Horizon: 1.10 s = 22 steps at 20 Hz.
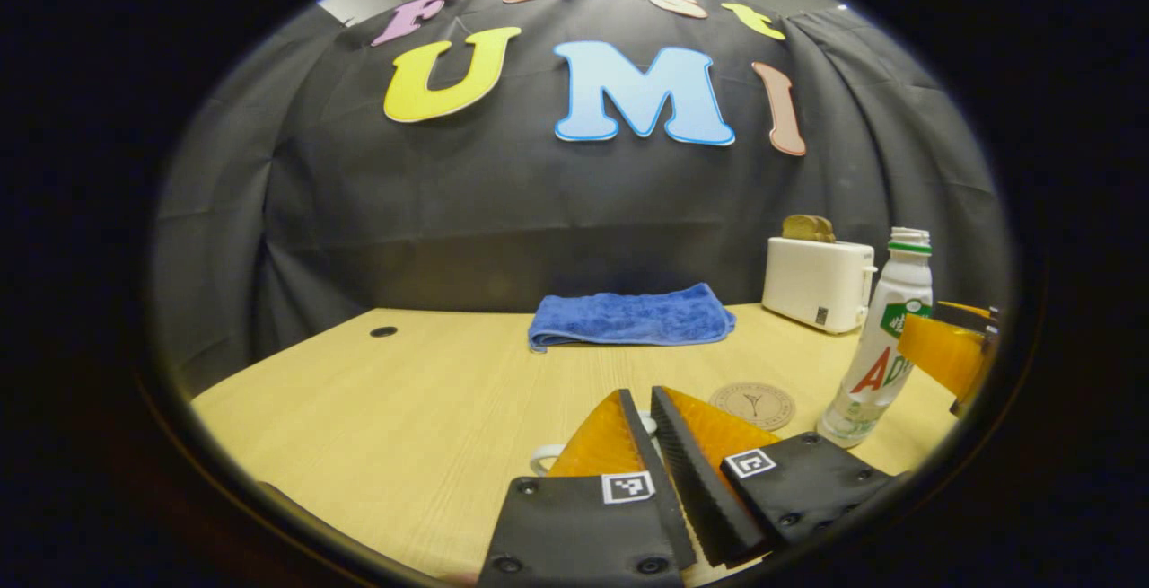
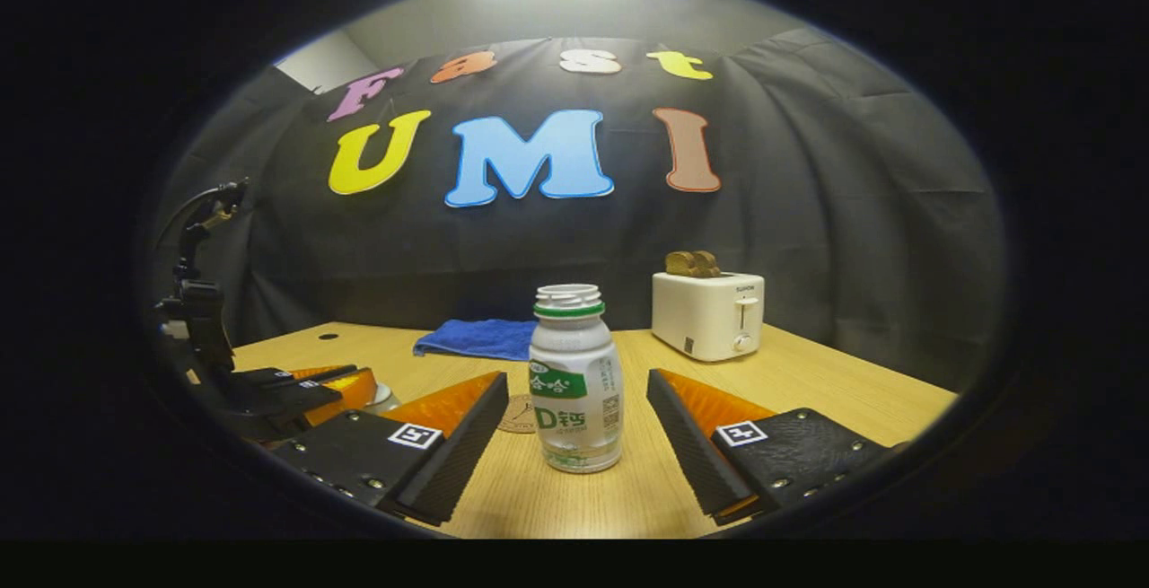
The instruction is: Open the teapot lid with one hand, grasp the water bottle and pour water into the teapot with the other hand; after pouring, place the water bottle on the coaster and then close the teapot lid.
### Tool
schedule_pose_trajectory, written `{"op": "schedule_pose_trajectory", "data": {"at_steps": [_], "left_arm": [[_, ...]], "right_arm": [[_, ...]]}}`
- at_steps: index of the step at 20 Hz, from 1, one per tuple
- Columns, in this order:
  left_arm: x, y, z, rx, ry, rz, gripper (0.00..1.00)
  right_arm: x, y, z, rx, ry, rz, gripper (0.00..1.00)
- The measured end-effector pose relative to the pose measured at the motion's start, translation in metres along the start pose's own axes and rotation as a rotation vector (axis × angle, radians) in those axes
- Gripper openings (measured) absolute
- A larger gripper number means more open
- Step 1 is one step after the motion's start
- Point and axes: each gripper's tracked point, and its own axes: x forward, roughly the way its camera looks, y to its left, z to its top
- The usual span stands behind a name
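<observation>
A white uncapped water bottle (image 2: pixel 574 390) with a green label stands upright on the wooden table, between the wide-apart fingers of my open right gripper (image 2: pixel 576 379); neither finger touches it. In the left gripper view the same bottle (image 1: pixel 880 355) stands at the right, with the right gripper (image 1: pixel 947 350) beside it. My left gripper (image 1: pixel 640 395) is shut over the white teapot (image 1: pixel 543 458), a sliver of the white lid pinched between its fingers; the pot's body is mostly hidden. A round brown coaster (image 1: pixel 752 404) lies just beyond the bottle. The left gripper (image 2: pixel 337 381) sits low at the left over the teapot (image 2: pixel 381 398).
A folded blue towel (image 1: pixel 628 317) lies at the back of the table (image 1: pixel 404 408). At the back right stands a white toaster (image 1: pixel 817 283) with bread in it. A small round hole (image 1: pixel 383 331) marks the tabletop's back left.
</observation>
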Motion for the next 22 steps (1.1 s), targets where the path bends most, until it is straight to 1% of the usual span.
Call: {"op": "schedule_pose_trajectory", "data": {"at_steps": [1,4,8,9,15,18,19,21,22], "left_arm": [[-0.001,0.0,0.0,0.009,-0.002,0.002,0.14],[0.001,0.0,0.002,0.027,-0.005,0.006,0.13],[0.0,0.001,0.004,0.02,-0.007,0.002,0.11],[0.0,0.002,0.004,0.017,-0.009,0.002,0.22],[-0.005,0.002,0.015,0.014,-0.04,-0.003,0.22],[-0.008,-0.002,0.022,-0.004,-0.056,-0.022,0.23],[-0.009,-0.003,0.023,0.0,-0.062,-0.023,1.0],[-0.011,-0.002,0.027,0.007,-0.072,-0.02,1.0],[-0.013,-0.001,0.03,0.005,-0.076,-0.021,0.61]], "right_arm": [[0.001,0.0,-0.001,0.0,0.004,0.001,0.96],[0.001,0.0,-0.004,-0.004,0.009,0.0,0.95],[0.002,-0.001,-0.006,-0.005,0.013,-0.001,0.95],[0.003,-0.001,-0.006,-0.008,0.014,-0.001,0.95],[0.005,-0.002,-0.011,-0.009,0.023,-0.004,0.95],[0.006,-0.003,-0.012,-0.011,0.026,-0.005,0.95],[0.006,-0.003,-0.012,-0.012,0.026,-0.005,0.95],[0.007,-0.003,-0.013,-0.017,0.026,-0.004,0.95],[0.008,-0.003,-0.014,-0.019,0.027,-0.003,0.95]]}}
